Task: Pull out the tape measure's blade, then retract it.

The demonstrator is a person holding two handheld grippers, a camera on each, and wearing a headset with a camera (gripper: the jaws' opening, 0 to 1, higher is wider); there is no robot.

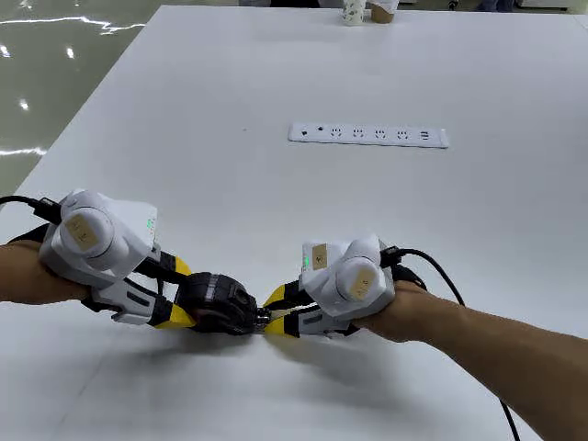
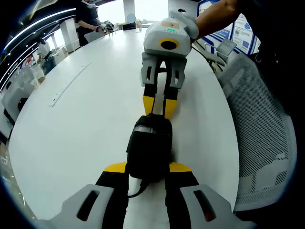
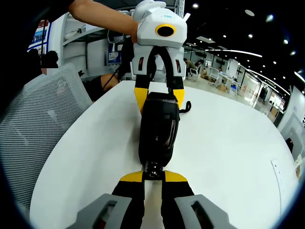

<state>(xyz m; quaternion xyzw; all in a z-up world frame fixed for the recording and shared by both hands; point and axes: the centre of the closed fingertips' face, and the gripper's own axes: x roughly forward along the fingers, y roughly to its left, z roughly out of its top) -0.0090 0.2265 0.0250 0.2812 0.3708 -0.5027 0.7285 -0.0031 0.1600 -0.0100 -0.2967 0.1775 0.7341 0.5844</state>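
Near edge of the table point(image 1: 276, 83): occupied. The left gripper point(image 1: 184, 292), clamped on the tape measure point(image 1: 216, 301), and the right gripper point(image 1: 274, 312), closed on the blade tip point(image 1: 265, 317), sit nose to nose with no passage between them. Beyond them, bare tabletop runs to a power strip point(image 1: 368, 135) lying flat mid-table, the sole obstruction there. Two cups point(image 1: 354, 11) stand at the far edge, well apart. To the right, open surface is crossed by a black cable point(image 1: 450, 285). A mesh chair point(image 2: 257, 119) stands just off the table's edge.
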